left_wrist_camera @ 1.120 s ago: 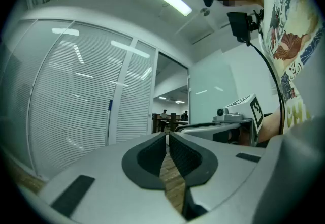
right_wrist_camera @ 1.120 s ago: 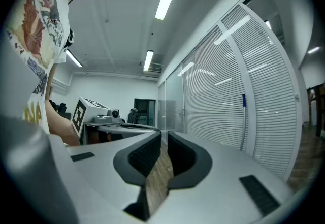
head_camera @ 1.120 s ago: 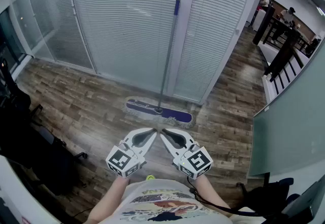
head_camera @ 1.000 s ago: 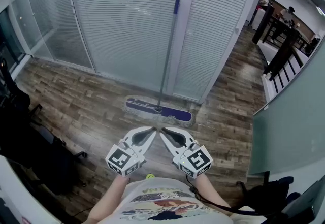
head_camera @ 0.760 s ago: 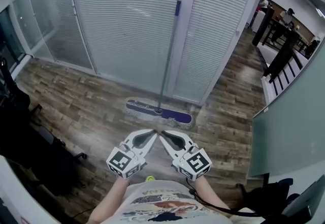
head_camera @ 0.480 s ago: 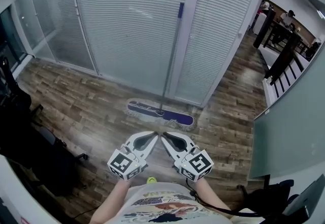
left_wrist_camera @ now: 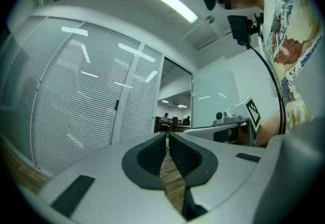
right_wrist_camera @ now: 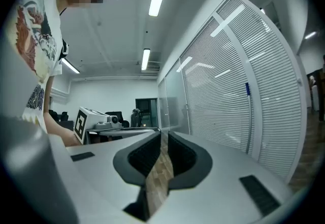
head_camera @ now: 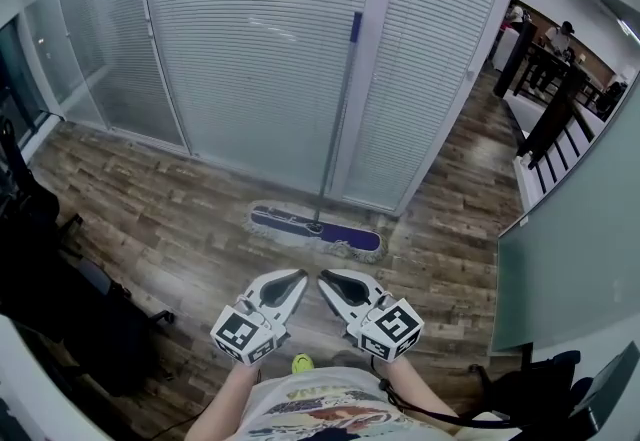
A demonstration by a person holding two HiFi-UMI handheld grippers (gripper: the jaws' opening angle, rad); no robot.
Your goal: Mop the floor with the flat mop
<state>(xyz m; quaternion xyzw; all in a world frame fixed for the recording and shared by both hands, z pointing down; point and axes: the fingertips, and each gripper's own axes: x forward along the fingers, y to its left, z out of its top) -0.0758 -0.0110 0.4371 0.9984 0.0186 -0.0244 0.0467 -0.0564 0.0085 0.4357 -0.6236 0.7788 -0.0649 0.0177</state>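
Left gripper (head_camera: 299, 276) and right gripper (head_camera: 326, 277) are both clenched on nothing, tips close together. At twelve o'clock stands the flat mop (head_camera: 320, 232), its head on the wood floor (head_camera: 180, 219) and its handle against the glass partition (head_camera: 250, 49).

The mop head (head_camera: 318, 230) lies flat on the floor (head_camera: 170, 209) at the foot of the blinds (head_camera: 250, 49), its handle (head_camera: 337, 114) standing against them. The left gripper (head_camera: 300, 276) and right gripper (head_camera: 323, 277) hang side by side just short of the head, tips close together. A partition (head_camera: 570, 229) stands to the right.
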